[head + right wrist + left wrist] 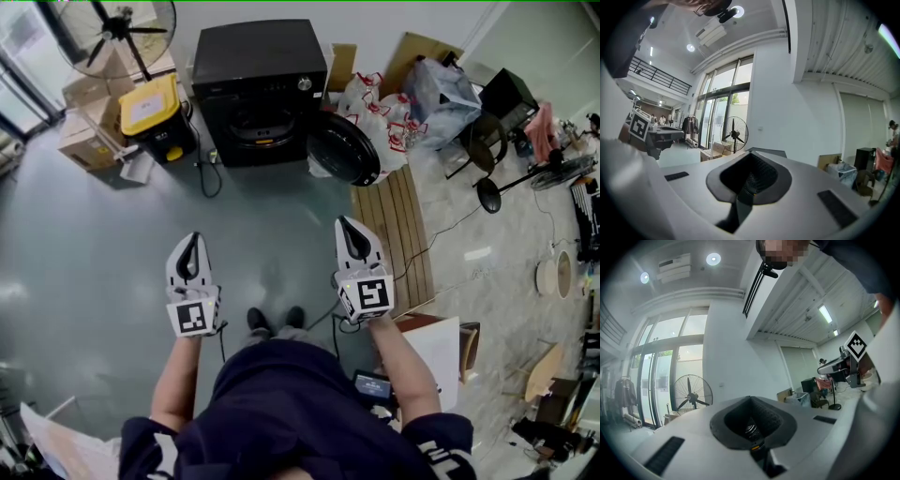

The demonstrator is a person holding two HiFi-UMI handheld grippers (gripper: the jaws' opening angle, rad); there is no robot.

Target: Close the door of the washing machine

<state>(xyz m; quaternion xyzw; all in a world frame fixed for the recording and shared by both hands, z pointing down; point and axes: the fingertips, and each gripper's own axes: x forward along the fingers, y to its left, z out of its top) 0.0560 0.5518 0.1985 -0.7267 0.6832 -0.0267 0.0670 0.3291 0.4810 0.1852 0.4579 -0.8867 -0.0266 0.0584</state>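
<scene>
Head view: both forearms are stretched forward side by side. The left tool (pixel 194 236) and right tool (pixel 346 223) are held level above the grey floor (pixel 94 244), each with jaws pressed together on nothing. Well ahead, the black washing machine (pixel 260 89) is seen, its round door (pixel 344 148) swung open rightward. Its drum is lost in darkness.

A black pedestal fan with a round wire cage (pixel 117 28) stands in the far left corner, behind a stack of brown cardboard boxes (pixel 82 141). Just beside the boxes sits a black bin with a yellow lid (pixel 150 105). White plastic bags with red print (pixel 380 117) are heaped near a pale slatted wooden board (pixel 398 234), which lies on the glossy grey floor (pixel 84 281). A black chair (pixel 487 141) stands further right.
</scene>
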